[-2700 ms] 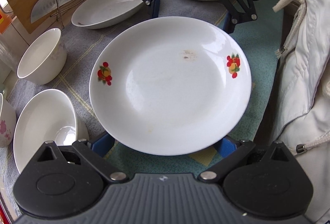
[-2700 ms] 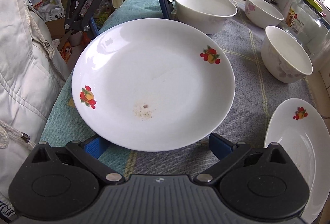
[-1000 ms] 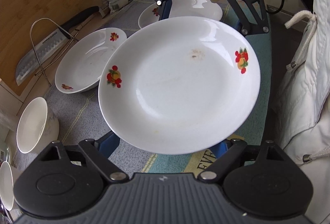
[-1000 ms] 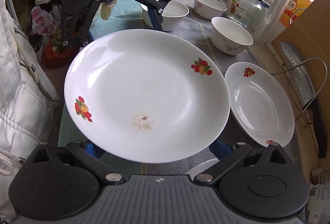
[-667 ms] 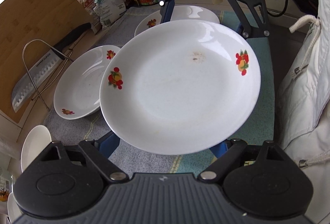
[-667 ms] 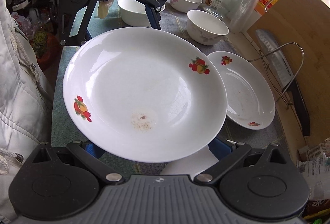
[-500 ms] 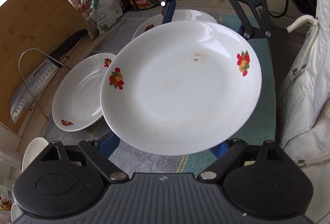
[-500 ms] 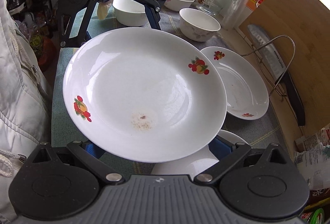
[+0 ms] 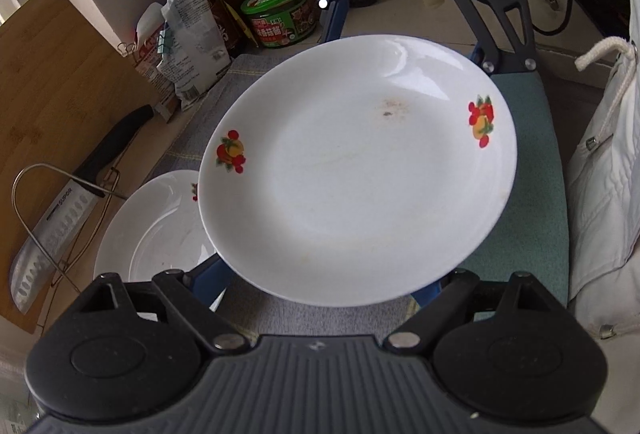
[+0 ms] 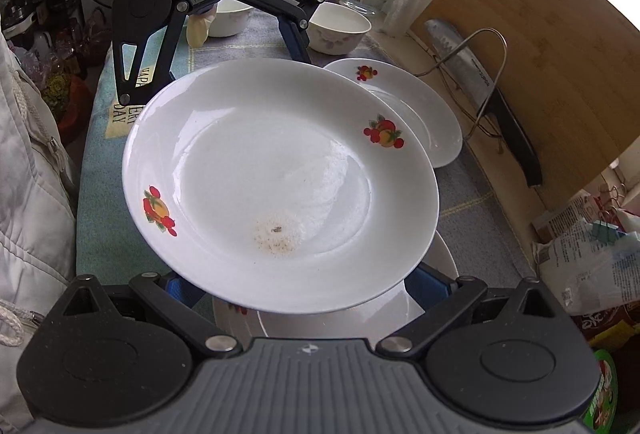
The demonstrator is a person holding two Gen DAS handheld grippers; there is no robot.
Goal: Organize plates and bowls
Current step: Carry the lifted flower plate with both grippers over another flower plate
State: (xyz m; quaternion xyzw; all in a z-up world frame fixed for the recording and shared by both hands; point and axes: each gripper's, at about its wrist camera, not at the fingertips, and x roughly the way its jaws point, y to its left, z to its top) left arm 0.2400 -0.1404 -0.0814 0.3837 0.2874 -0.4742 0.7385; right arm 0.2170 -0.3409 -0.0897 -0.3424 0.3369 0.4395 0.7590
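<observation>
The left gripper [image 9: 320, 282] and the right gripper [image 10: 304, 286] face each other across 1 white plate with fruit decals [image 9: 356, 170], which they carry between them above the counter. Each gripper's blue fingers reach under the plate's near rim, set wide apart, so the plate lies cradled on them; whether the pads press on it or only support it cannot be told. The plate tilts slightly and has a small brown speckled stain [image 10: 276, 232] in its well.

Below it, in the right wrist view, a 2nd white plate [image 10: 436, 254] lies on the grey cloth [image 10: 476, 194] directly under the carried plate's near edge. A 3rd plate with a fruit decal [image 10: 420, 106] rests on the cloth just beyond, toward the counter's back edge, near a cleaver [image 10: 492, 98] on a wire stand [image 10: 500, 46] and a bamboo cutting board [image 10: 560, 34]. Farther along the cloth stand 2 white bowls [image 10: 340, 26]. In the left wrist view a green-lidded jar [image 9: 280, 14] and food packets [image 9: 192, 46] crowd the counter's far corner. A white padded jacket [image 9: 604, 194] shows at the front edge.
</observation>
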